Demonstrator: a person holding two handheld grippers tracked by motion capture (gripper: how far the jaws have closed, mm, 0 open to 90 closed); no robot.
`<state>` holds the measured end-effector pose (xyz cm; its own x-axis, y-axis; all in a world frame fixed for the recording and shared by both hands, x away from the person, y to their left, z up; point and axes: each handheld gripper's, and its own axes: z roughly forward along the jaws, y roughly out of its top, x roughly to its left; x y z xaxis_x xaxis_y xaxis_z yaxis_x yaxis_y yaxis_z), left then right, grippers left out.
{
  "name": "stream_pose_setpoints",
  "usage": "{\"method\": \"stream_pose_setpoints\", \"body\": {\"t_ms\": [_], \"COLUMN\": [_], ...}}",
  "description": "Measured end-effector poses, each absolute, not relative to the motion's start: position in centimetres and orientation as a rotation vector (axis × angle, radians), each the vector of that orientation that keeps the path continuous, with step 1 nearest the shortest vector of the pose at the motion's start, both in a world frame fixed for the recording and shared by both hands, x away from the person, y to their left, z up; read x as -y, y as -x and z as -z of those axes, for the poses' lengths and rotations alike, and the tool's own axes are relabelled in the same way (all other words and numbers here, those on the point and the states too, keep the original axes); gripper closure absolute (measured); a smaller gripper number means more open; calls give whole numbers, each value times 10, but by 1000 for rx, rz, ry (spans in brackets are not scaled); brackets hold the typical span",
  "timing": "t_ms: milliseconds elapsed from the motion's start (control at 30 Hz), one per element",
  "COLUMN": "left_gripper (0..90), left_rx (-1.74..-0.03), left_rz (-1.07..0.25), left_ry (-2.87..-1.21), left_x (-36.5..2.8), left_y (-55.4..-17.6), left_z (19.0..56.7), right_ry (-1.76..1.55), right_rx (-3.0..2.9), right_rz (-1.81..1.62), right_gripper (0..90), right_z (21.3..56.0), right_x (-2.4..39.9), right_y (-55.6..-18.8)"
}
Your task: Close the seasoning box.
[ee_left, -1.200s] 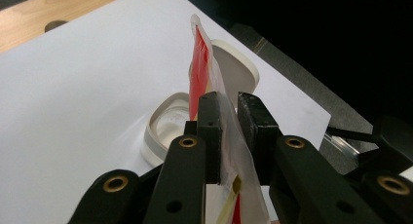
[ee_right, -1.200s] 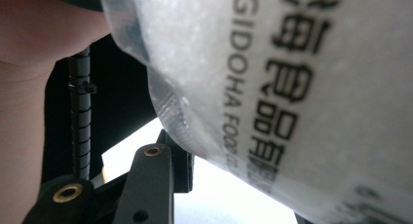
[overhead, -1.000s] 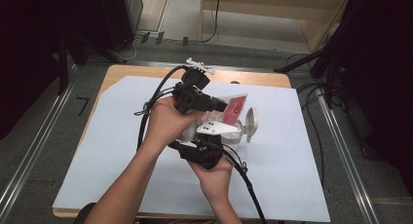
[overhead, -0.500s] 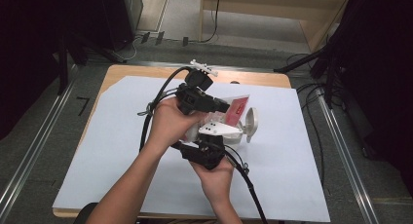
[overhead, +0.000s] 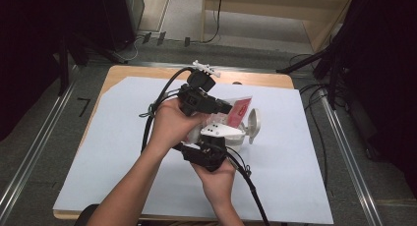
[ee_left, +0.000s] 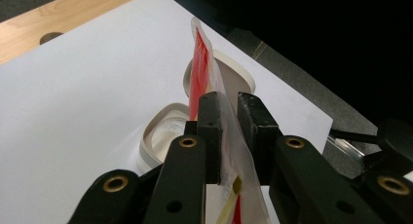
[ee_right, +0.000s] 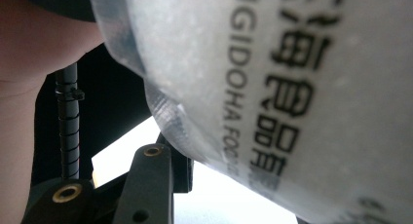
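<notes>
A soft pouch [overhead: 240,109], red at one end and cloudy white with black print at the other, hangs in the air over the middle of the table. My left gripper [overhead: 227,109] comes in from the left and is shut on the pouch's clear seam; in the left gripper view the pouch [ee_left: 200,68] stands up between the pressed jaws of that gripper [ee_left: 229,104]. My right gripper [overhead: 216,141] sits just below, shut on the white printed part. In the right gripper view the pouch [ee_right: 292,102] bulges very close, against one visible finger [ee_right: 156,173].
A white tub [ee_left: 163,136] with its hinged lid [overhead: 254,125] open stands on the white sheet [overhead: 295,177] just right of the grippers. Black cables [overhead: 248,186] trail from both grippers toward the near edge. The wooden table edge [overhead: 255,78] runs along the back.
</notes>
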<state>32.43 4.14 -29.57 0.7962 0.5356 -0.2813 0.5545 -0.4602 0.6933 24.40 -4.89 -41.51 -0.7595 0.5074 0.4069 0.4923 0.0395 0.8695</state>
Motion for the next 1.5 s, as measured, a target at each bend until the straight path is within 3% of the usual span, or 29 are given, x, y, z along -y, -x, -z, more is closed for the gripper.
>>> {"method": "stream_pose_setpoints", "body": {"t_ms": [1500], "left_gripper": [805], "left_rx": [-813], "left_rz": [60], "left_ry": [-2148], "left_x": [-43], "left_y": [-325], "left_z": [295], "right_ry": [-1055], "right_rx": [-2268], "right_rz": [-1863], "right_gripper": [636], "right_z": [413], "right_x": [44], "right_y": [-241]}}
